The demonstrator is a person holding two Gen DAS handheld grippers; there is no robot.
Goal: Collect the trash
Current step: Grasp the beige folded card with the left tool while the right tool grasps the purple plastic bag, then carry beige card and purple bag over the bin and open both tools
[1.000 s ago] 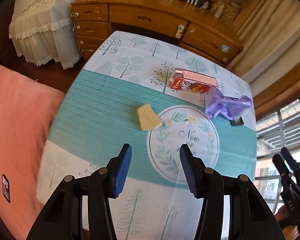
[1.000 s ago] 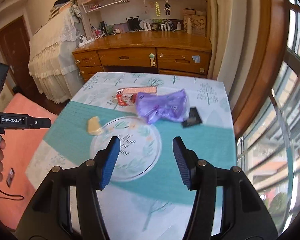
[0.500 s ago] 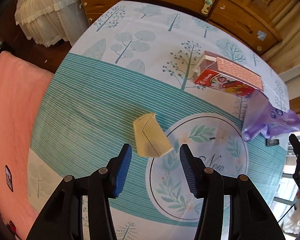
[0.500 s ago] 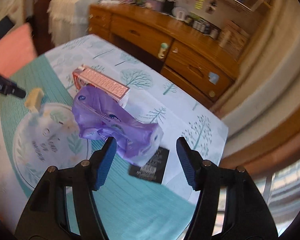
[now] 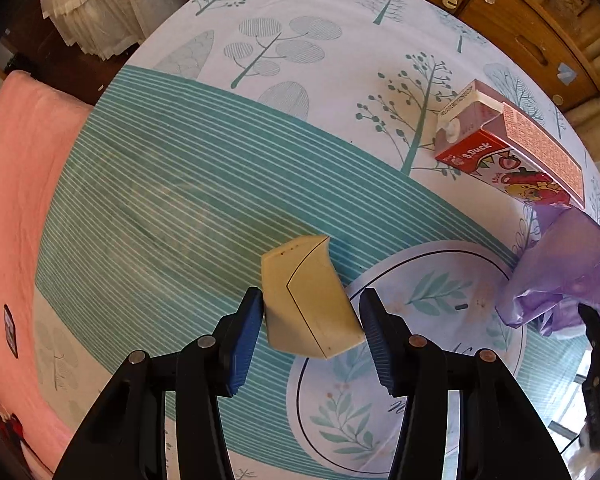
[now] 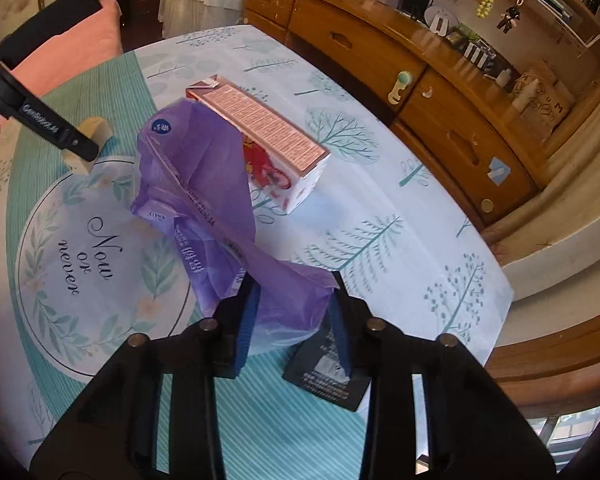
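Observation:
A cream wedge-shaped box (image 5: 304,300) lies on the patterned tablecloth (image 5: 180,200), and my left gripper (image 5: 310,320) points down over it, open, with one blue pad on each side of it. A crumpled purple plastic bag (image 6: 204,168) rests against a red and pink milk carton (image 6: 260,128) lying on its side. My right gripper (image 6: 294,316) has its jaws closing on the near end of the bag, which fills the gap between the pads. In the left wrist view the carton (image 5: 512,152) and bag (image 5: 560,272) are at the right.
A flat black packet (image 6: 332,376) lies on the cloth just under the right gripper's right finger. A wooden dresser (image 6: 420,80) stands beyond the table's far edge. A pink cushion (image 5: 12,200) runs along the table's left side. The table edge falls away at the right.
Both grippers have come down to the table. The left one now straddles the cream box. The right one rolled, reached the purple bag and narrowed its jaws around it.

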